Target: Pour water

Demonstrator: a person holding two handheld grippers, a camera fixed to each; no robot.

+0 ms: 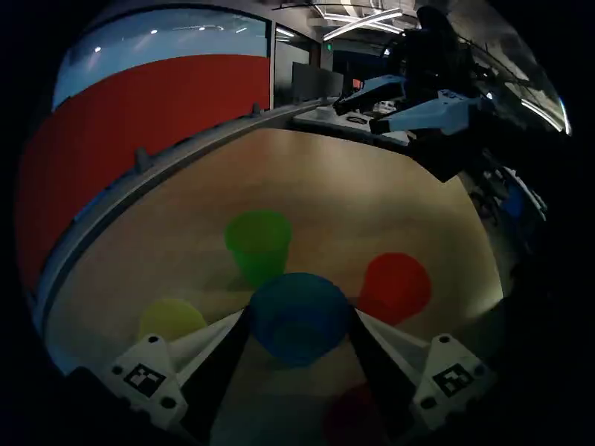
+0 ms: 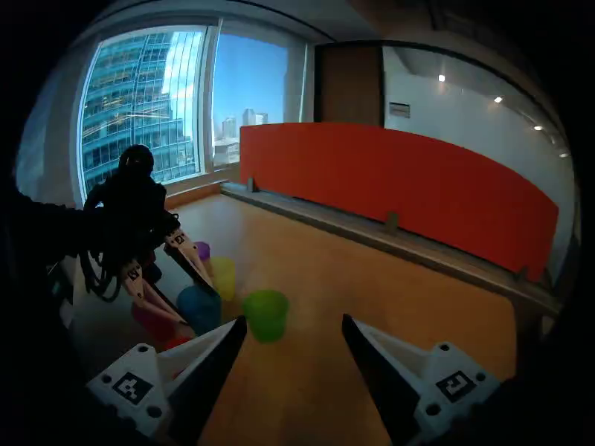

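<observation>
A blue cup [image 1: 297,327] sits between the fingers of my left gripper [image 1: 297,316], which presses on both its sides. Around it on the wooden table [image 1: 335,178] stand a green cup [image 1: 258,241], a red cup [image 1: 394,286] and a yellow cup [image 1: 171,320]. My right gripper [image 2: 294,320] is open and holds nothing, hovering over the table short of the green cup [image 2: 265,312]. From there the left gripper [image 2: 195,301] shows on the blue cup [image 2: 201,312], held by a person's dark-sleeved arm. The right gripper [image 1: 355,117] also appears high across the table.
A yellow cup [image 2: 223,275], a purple cup [image 2: 202,249] and a reddish cup [image 2: 152,323] cluster near the blue one. Another dark red cup [image 1: 353,412] lies under my left fingers. An orange divider [image 2: 401,186] runs along the table's far edge.
</observation>
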